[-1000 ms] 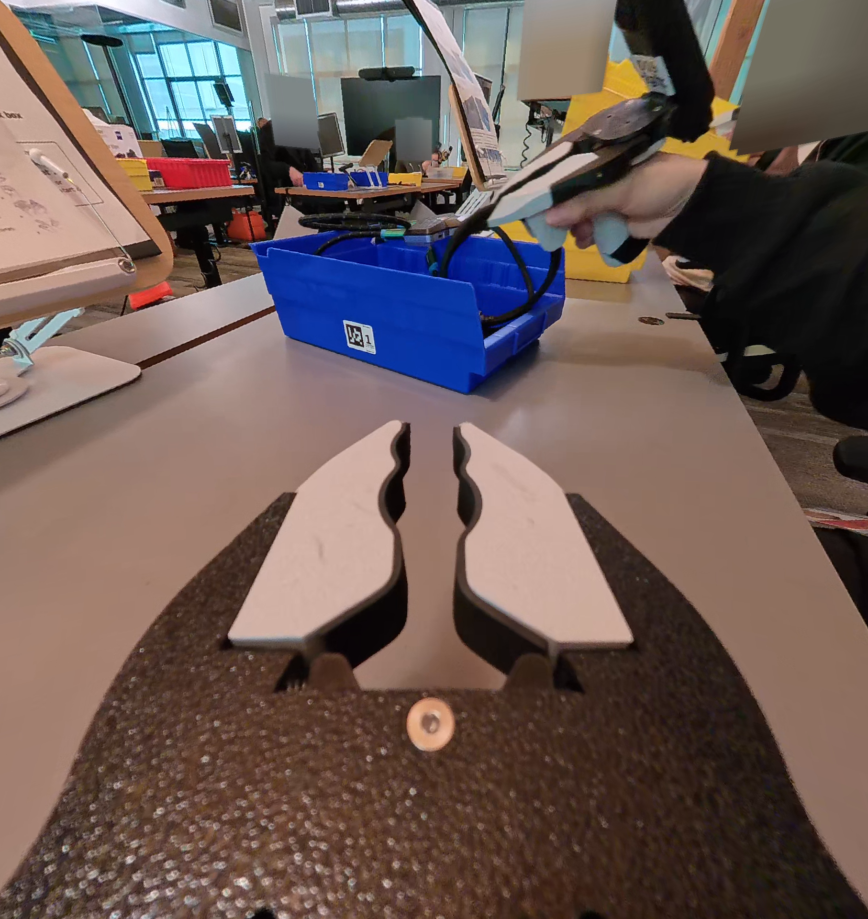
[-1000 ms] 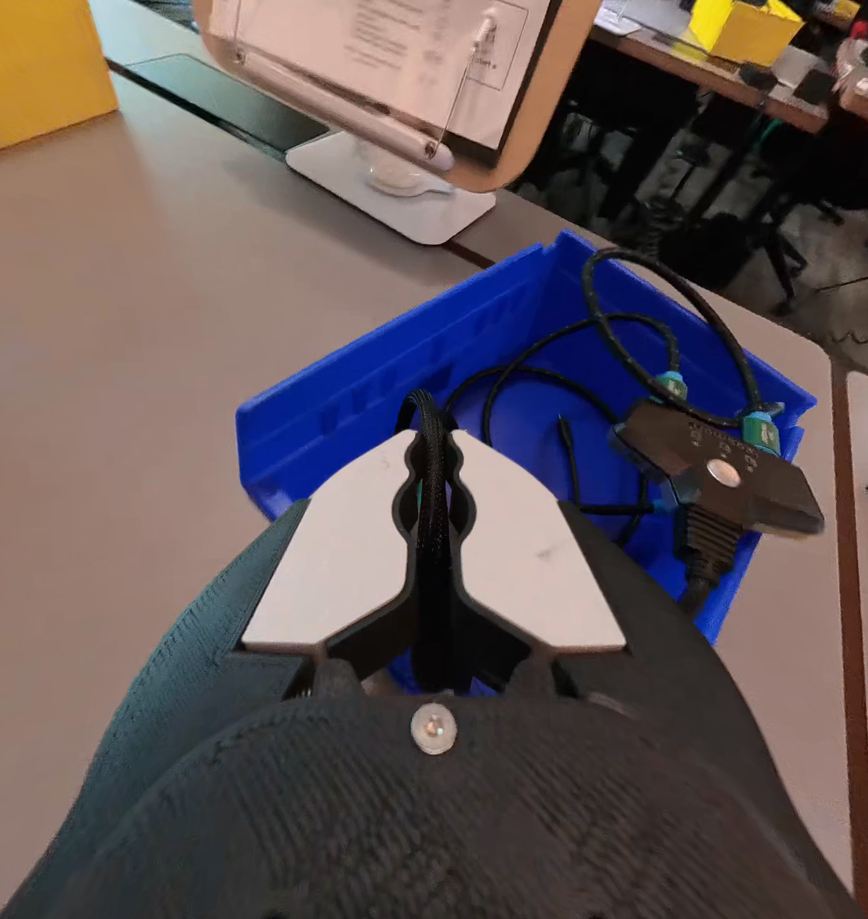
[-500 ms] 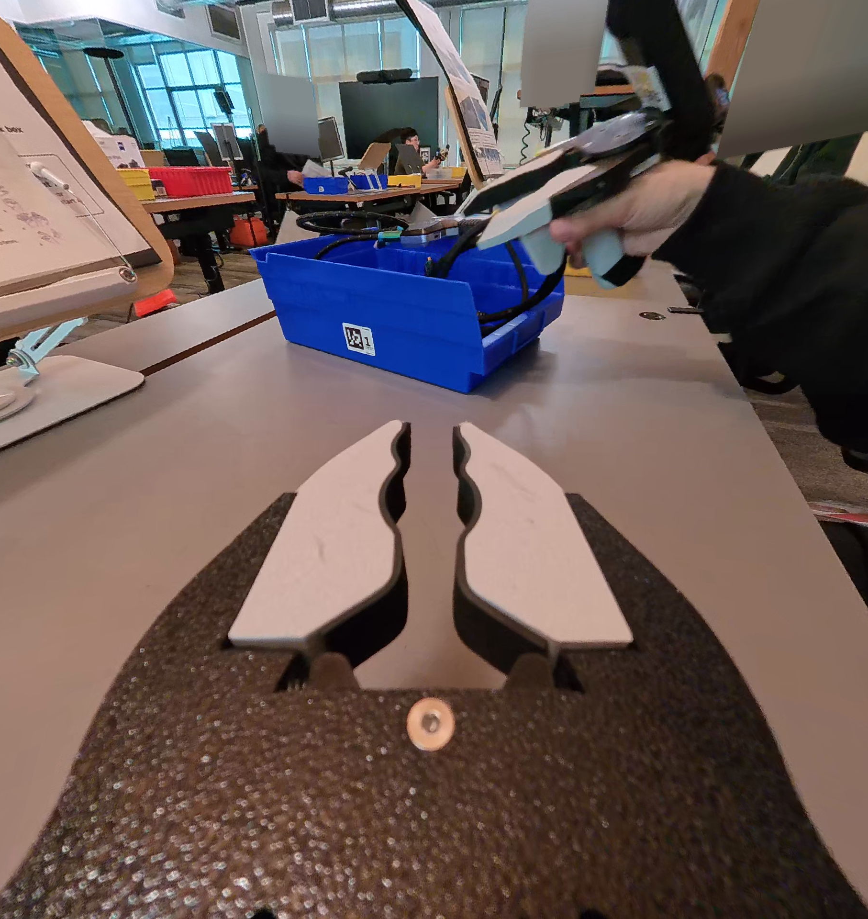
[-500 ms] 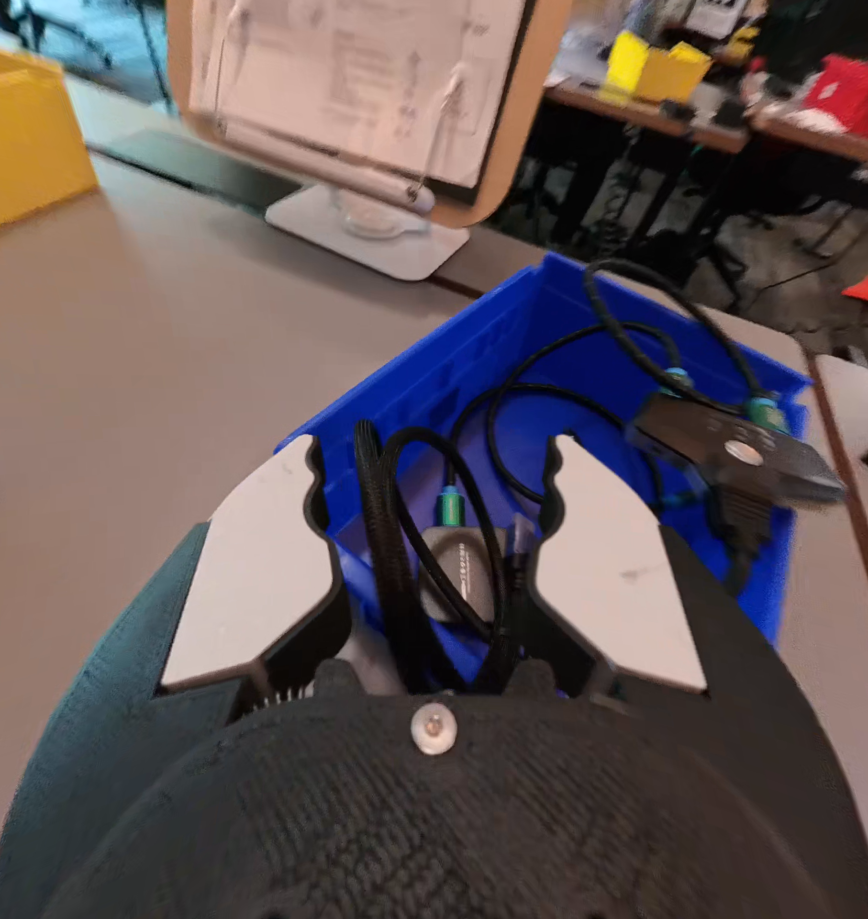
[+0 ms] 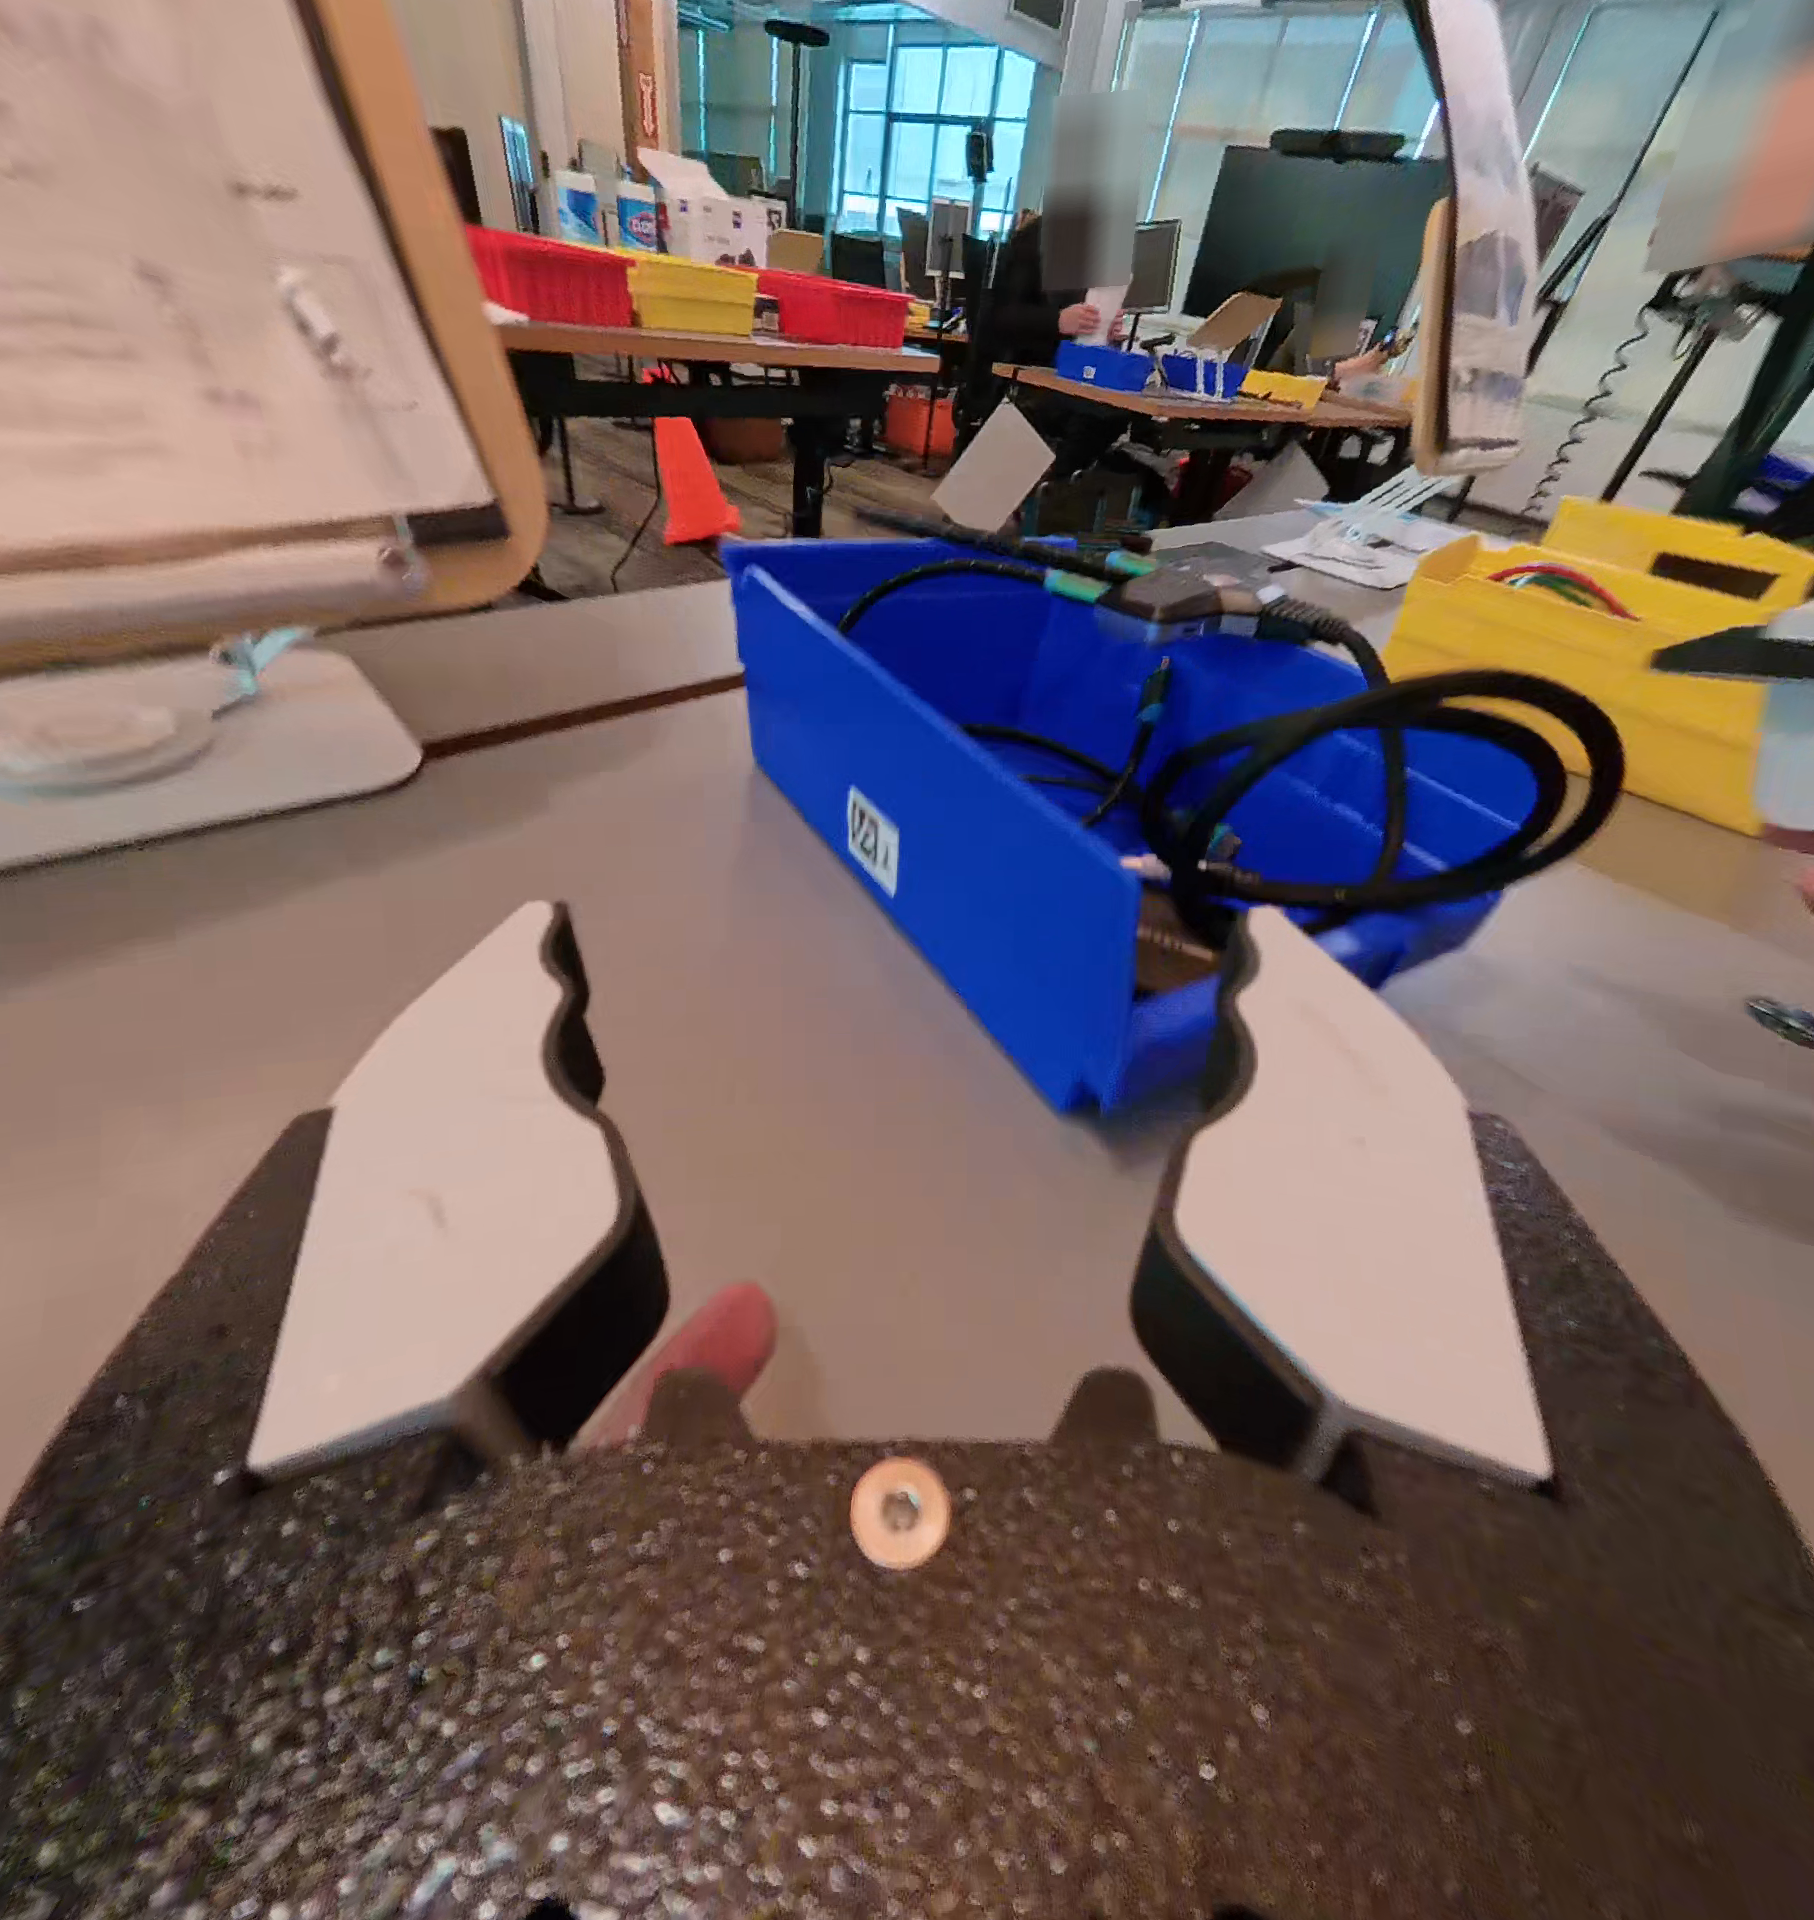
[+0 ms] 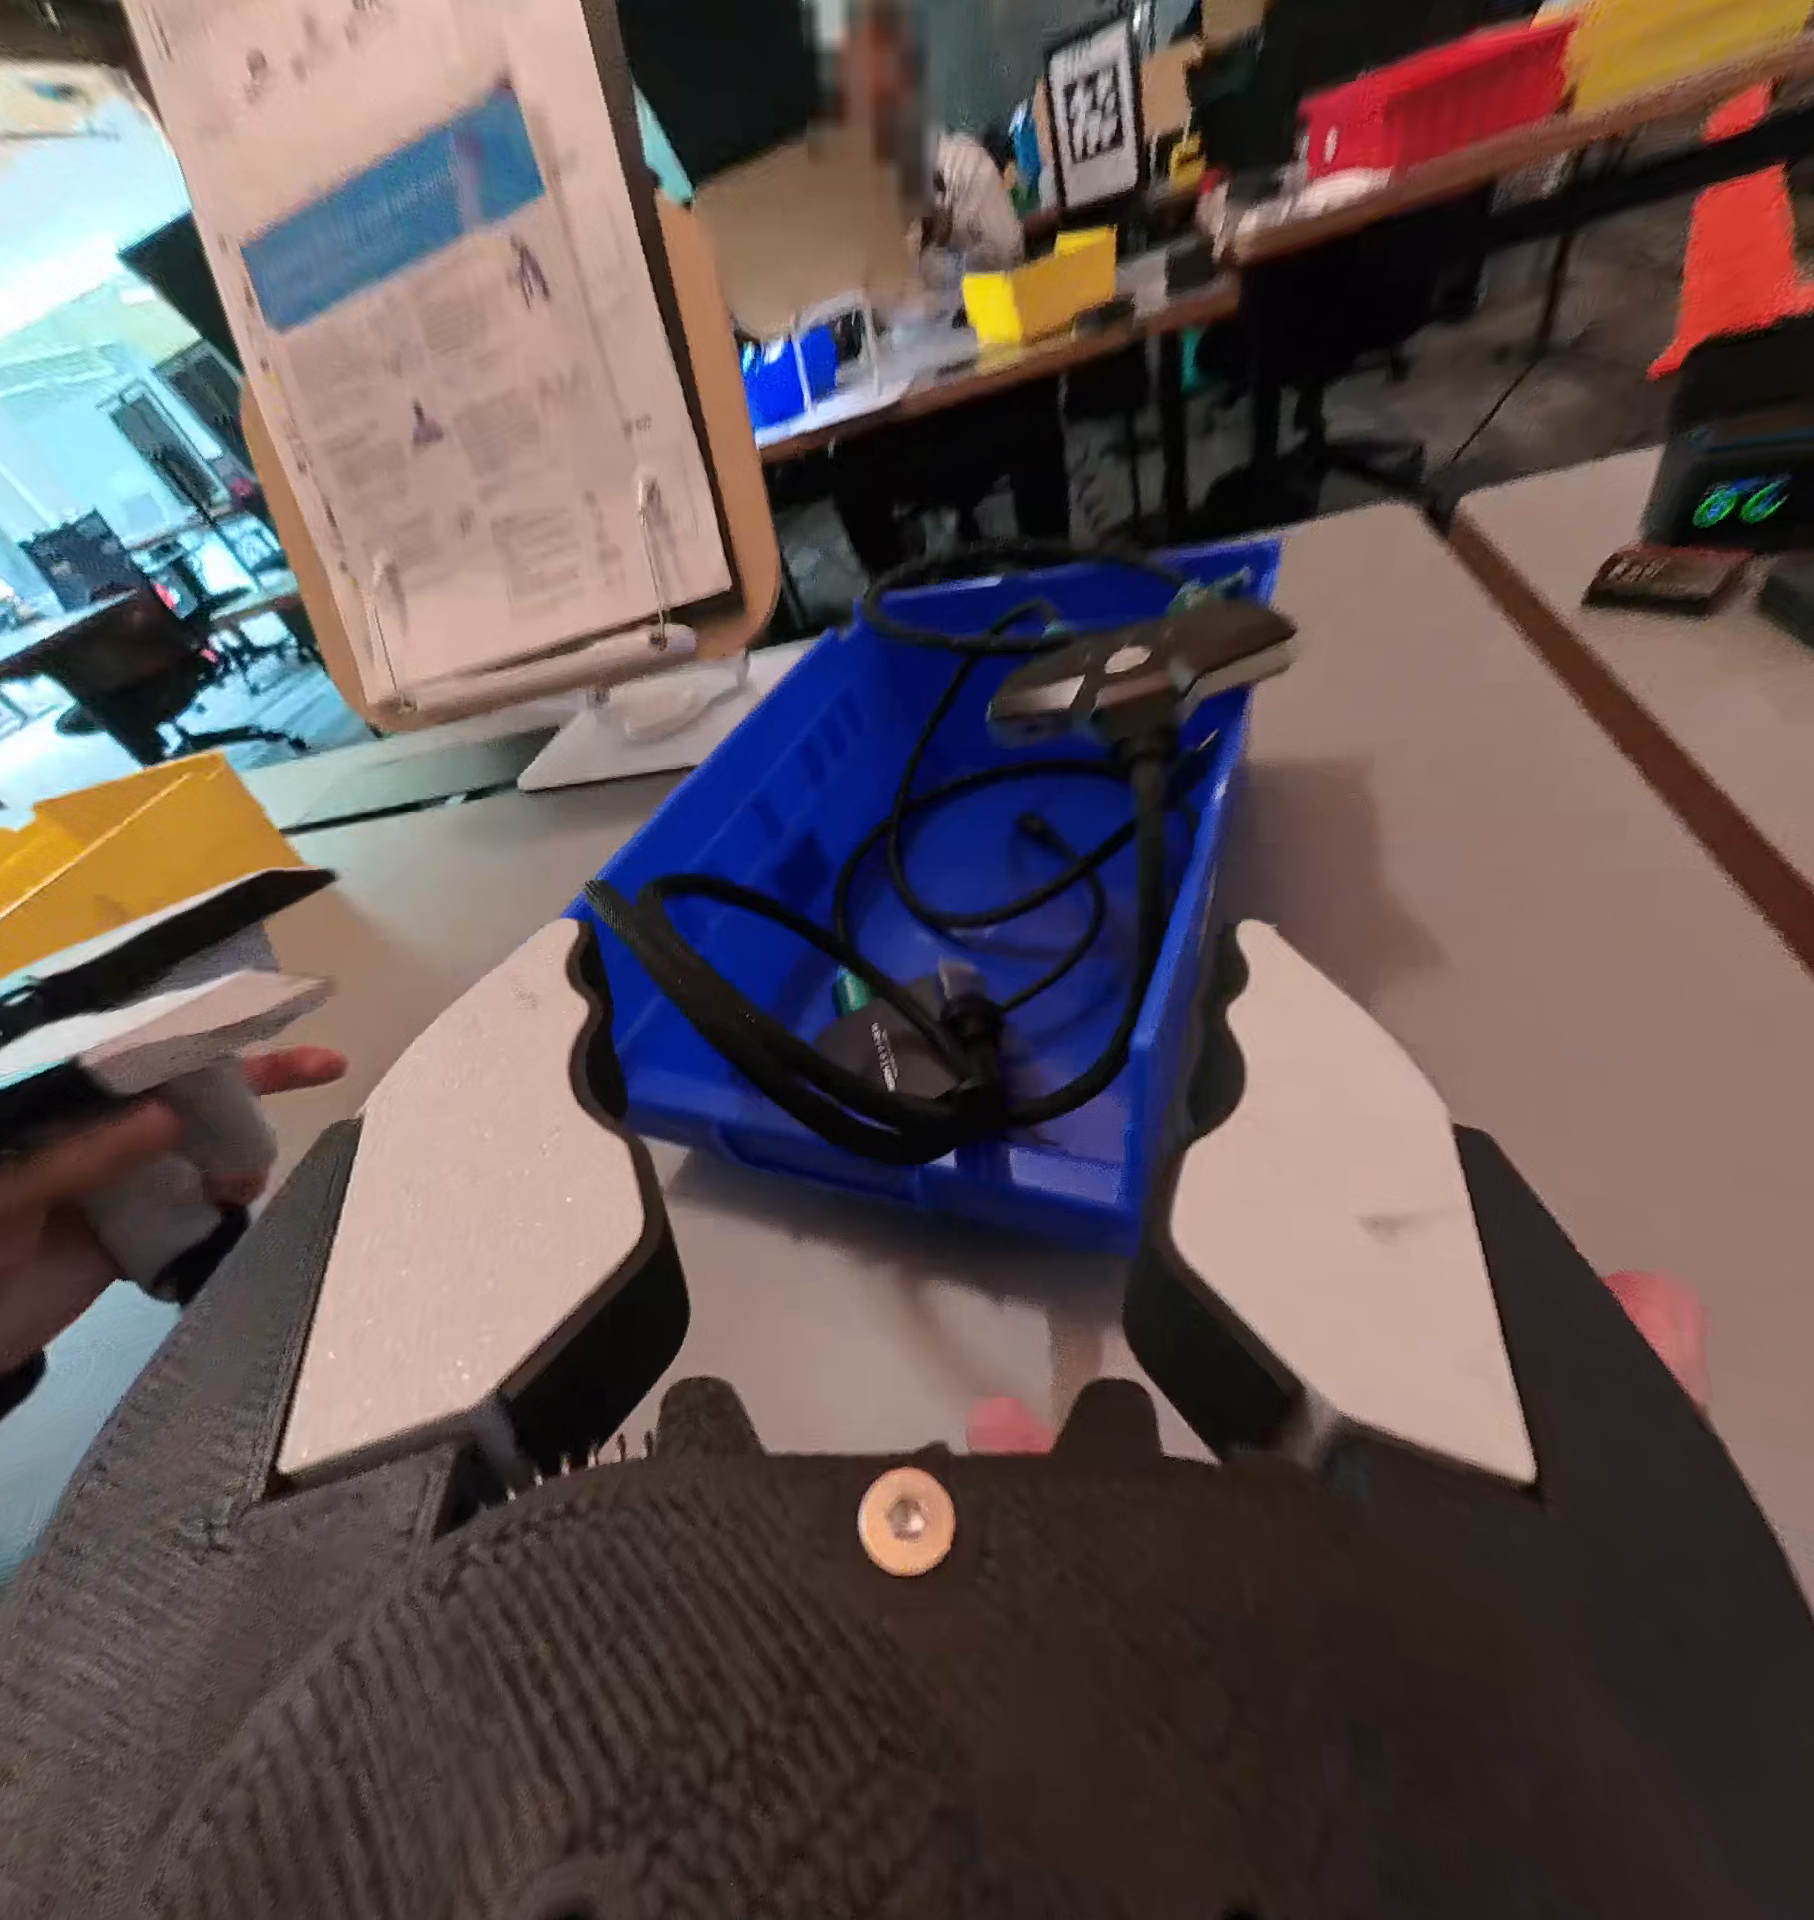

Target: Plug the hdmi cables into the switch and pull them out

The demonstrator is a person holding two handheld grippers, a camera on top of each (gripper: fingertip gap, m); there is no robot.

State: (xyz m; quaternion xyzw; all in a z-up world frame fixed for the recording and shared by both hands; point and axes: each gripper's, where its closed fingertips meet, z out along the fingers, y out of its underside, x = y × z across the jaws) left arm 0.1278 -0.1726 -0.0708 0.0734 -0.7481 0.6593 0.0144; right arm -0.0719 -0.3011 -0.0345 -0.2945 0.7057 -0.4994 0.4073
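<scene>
Black braided HDMI cable [image 6: 778, 1049], released by the right gripper [image 6: 908, 1049], now lies in the blue bin [image 6: 1189, 997] ahead of both spread, empty grippers, left gripper [image 5: 898, 1029] newly opened; pull-out likely finished.

The bin [image 6: 809, 748] is smooth, glossy blue plastic. The cables [image 6: 737, 1023] wear a black braided, matt sleeve. The desk [image 5: 259, 987] is smooth, matt grey laminate. The right gripper [image 6: 908, 1049] has ribbed black plastic and matt grey jaws.
</scene>
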